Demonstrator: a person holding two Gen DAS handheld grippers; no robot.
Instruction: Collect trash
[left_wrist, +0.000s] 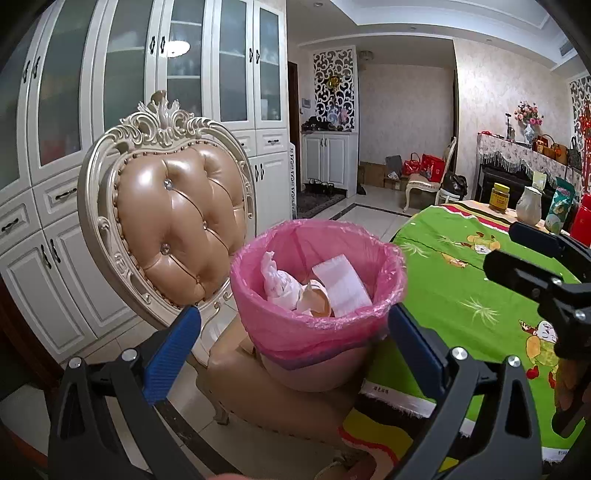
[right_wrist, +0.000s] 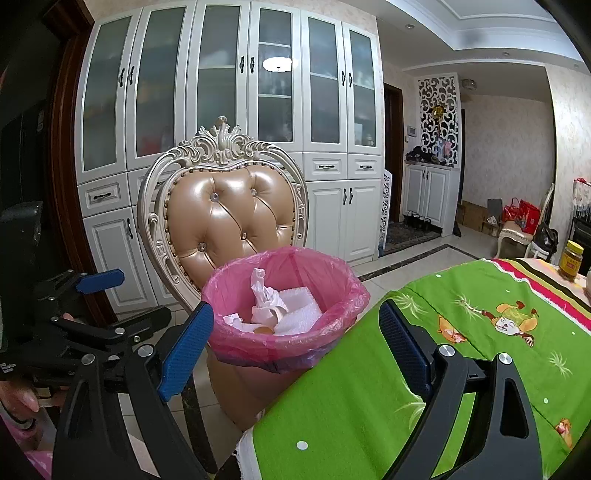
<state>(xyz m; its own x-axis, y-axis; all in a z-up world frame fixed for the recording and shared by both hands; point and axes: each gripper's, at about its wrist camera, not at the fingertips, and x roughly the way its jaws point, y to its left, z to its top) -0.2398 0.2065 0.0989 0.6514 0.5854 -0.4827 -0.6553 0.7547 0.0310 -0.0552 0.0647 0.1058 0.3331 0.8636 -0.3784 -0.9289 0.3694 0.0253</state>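
A bin with a pink liner (left_wrist: 317, 295) stands on the seat of an ornate leather chair (left_wrist: 177, 229), beside the table. Inside lie crumpled tissue (left_wrist: 277, 280), a white foam sheet (left_wrist: 341, 284) and eggshell (left_wrist: 317, 299). My left gripper (left_wrist: 291, 328) is open and empty, its blue fingers spread either side of the bin, just short of it. My right gripper (right_wrist: 295, 328) is open and empty too, aimed at the same bin (right_wrist: 284, 314) from the table corner. The right gripper also shows at the right edge of the left wrist view (left_wrist: 524, 258).
A table with a green cartoon cloth (left_wrist: 480, 306) lies to the right. A jar (left_wrist: 498, 197), a white vase (left_wrist: 529, 208) and a snack bag (left_wrist: 559, 208) stand at its far end. White cabinets (right_wrist: 229, 110) line the wall behind the chair (right_wrist: 225, 221).
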